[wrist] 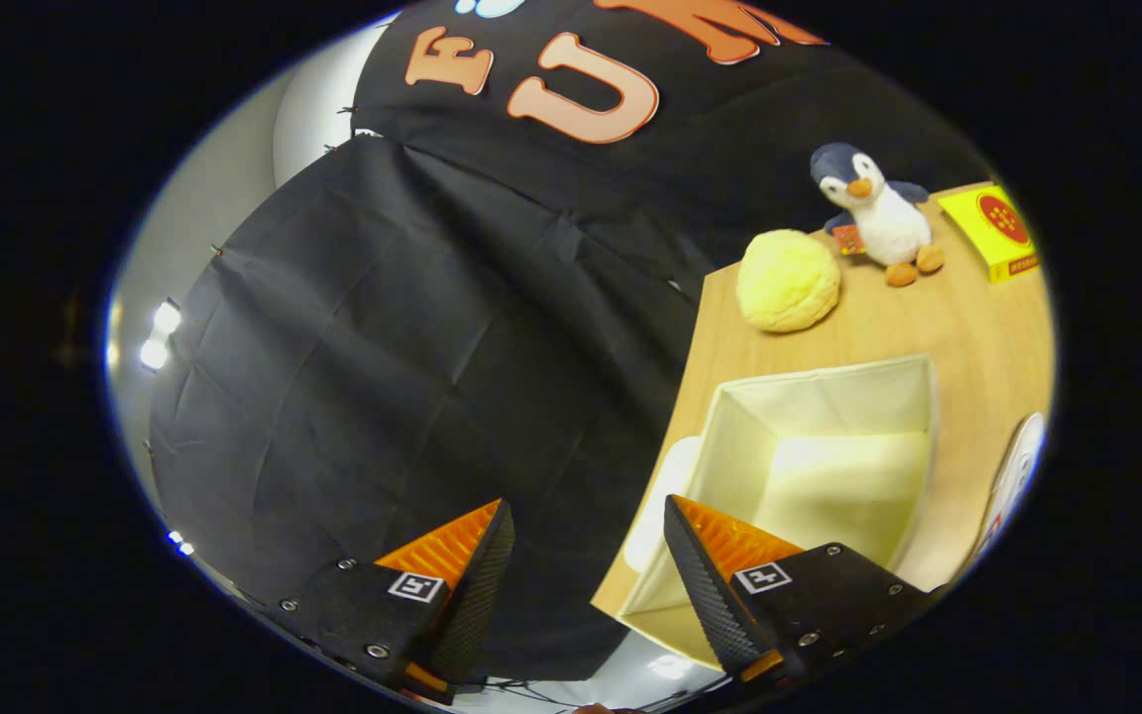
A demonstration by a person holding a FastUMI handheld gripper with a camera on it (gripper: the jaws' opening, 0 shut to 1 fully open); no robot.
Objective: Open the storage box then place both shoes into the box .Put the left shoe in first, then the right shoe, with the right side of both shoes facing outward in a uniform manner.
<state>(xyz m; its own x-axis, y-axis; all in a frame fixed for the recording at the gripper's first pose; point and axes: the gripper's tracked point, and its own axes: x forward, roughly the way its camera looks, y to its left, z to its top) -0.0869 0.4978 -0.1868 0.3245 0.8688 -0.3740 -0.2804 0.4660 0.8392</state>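
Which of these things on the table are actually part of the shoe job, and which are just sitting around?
Part of the job:
- storage box, open, nothing in it
- gripper, fingers apart, holding nothing

Just lying about:
- toy penguin
- yellow round cushion
- yellow carton

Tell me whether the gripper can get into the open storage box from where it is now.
Probably yes. The storage box stands open and looks empty, just ahead of the gripper, whose fingers are apart and hold nothing. Nothing lies between them and the box's rim.
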